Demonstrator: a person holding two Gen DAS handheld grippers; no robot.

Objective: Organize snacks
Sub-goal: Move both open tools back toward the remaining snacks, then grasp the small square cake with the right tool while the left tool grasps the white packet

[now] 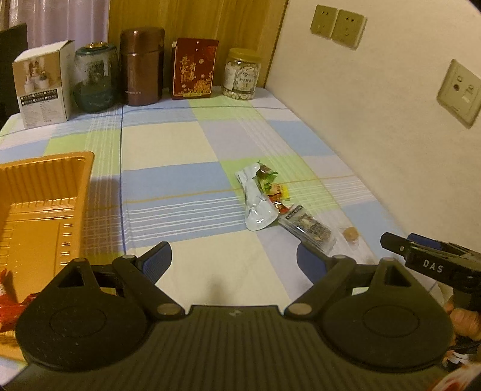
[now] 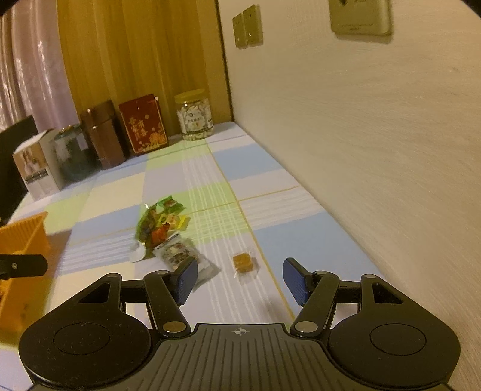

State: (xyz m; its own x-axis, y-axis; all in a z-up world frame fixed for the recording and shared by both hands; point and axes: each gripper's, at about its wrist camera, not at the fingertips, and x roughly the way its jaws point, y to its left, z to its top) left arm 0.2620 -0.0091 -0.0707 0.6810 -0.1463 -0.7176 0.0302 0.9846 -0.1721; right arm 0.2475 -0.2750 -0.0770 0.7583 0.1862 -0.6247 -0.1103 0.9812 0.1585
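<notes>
a home: checked tablecloth (image 1: 186,144), curtain (image 1: 60,21), wall sockets (image 1: 338,25).

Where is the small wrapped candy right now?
The candy lies alone on the tablecloth, right of the snack pile, just ahead of the right gripper.

The right tool (image 2: 240,281) hangs agape above a small wrapped candy (image 2: 244,262) on the checked cloth (image 2: 270,210).

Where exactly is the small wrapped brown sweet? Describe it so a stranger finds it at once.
On the checked tablecloth, look along the white wall to the heap of snack packets. The small wrapped brown sweet lies alone on the wall side of that heap, a square amber block in clear wrap, far smaller than the printed packets.
</notes>
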